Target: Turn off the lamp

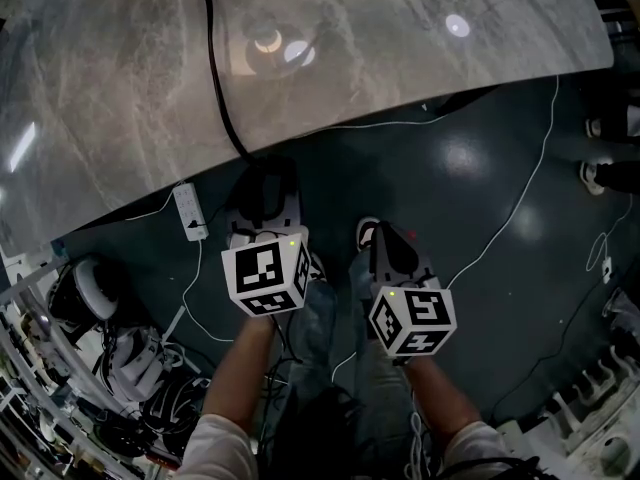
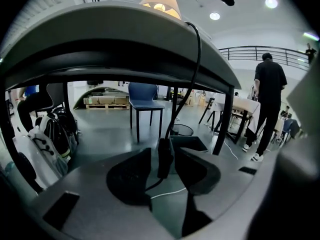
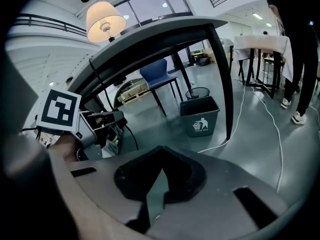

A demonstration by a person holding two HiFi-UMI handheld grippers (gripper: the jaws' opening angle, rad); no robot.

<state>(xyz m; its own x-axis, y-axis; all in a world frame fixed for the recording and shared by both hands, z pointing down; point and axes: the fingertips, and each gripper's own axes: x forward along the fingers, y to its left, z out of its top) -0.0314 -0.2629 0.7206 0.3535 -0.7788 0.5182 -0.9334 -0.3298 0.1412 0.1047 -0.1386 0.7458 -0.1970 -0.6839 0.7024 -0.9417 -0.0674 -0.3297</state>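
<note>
Jaws of the left gripper (image 2: 164, 159) stand wide apart, and the switch (image 2: 163, 154) on the lamp's black cord (image 2: 198, 59) hangs between them. It looks like the jaws are not pinching it, but the gaps on each side are thin and dark, so that is hard to see.

The switch hangs in the air below the near edge of the table (image 1: 120, 98). The cord goes up from it, bends over that edge and runs across the table top to the lamp (image 2: 161, 3). The lamp stands on the table, back from the near edge, and its shade glows.

The right gripper (image 3: 160, 151) is beside the left one, lower than the table edge. Its jaws are closed tip to tip, with nothing in them.

On the floor just below the near edge lies a white power strip (image 1: 190, 211). Farther off on the floor stand a blue chair (image 2: 144, 96) and a grey bin (image 3: 200, 118). A person in black (image 2: 269, 94) stands farther away.
</note>
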